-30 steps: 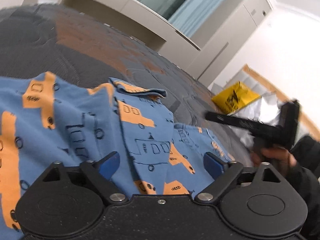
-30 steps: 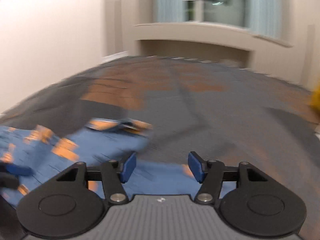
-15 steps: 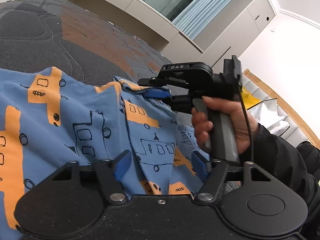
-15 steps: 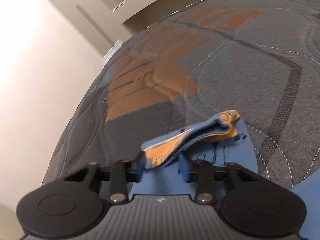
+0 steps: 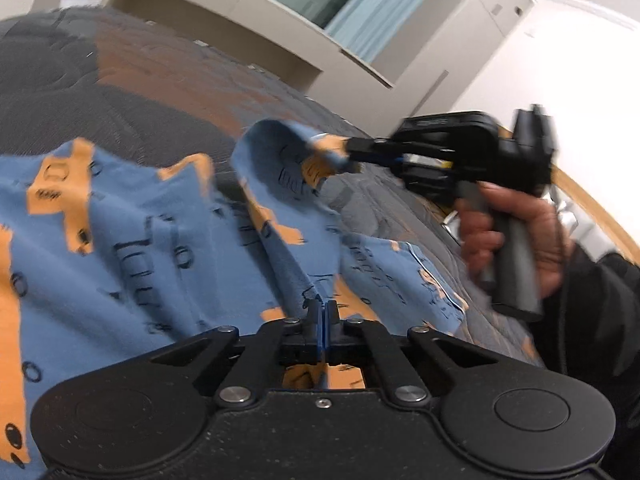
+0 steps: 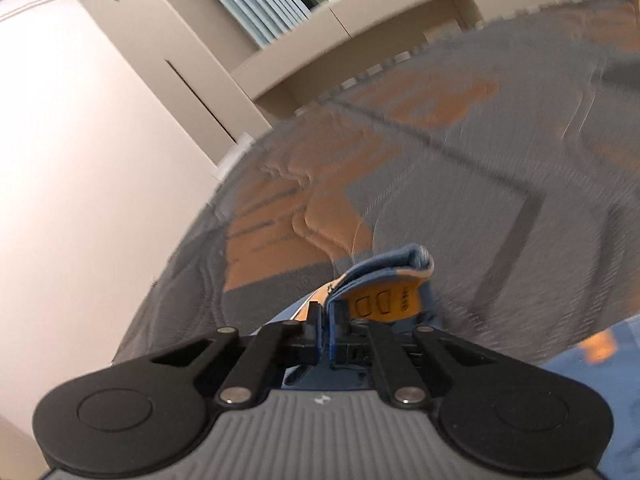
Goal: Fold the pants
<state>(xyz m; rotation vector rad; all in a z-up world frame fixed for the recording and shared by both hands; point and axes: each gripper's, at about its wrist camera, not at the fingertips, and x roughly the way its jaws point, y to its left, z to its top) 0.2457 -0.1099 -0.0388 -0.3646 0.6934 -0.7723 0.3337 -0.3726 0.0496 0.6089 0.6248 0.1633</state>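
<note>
Two grips now hold the pants (image 5: 132, 248), blue children's pants printed with orange vehicles, which lie spread on a bed. Half a second ago the left hand-held gripper (image 5: 322, 312) stood open over the cloth; now its jaws are clenched on a ridge of fabric near the middle of the garment. The right hand-held gripper (image 5: 352, 156), held in the person's right hand (image 5: 508, 236), was just closing on a hem; now it grasps that bunched edge and has lifted it clear of the bed, so a flap of cloth arches upward between the two grips. The right wrist view confirms the pinch: folded hem (image 6: 384, 288) sticks out beyond its closed jaws. This likely means a fold is starting, with one end about to be carried over the rest.

Under the pants is a quilted bedcover (image 5: 120, 80), dark grey with orange patches. Beyond it are beige built-in cabinets (image 5: 248, 8), a window with pale blue curtains (image 5: 368, 0), and white walls (image 5: 580, 72).
</note>
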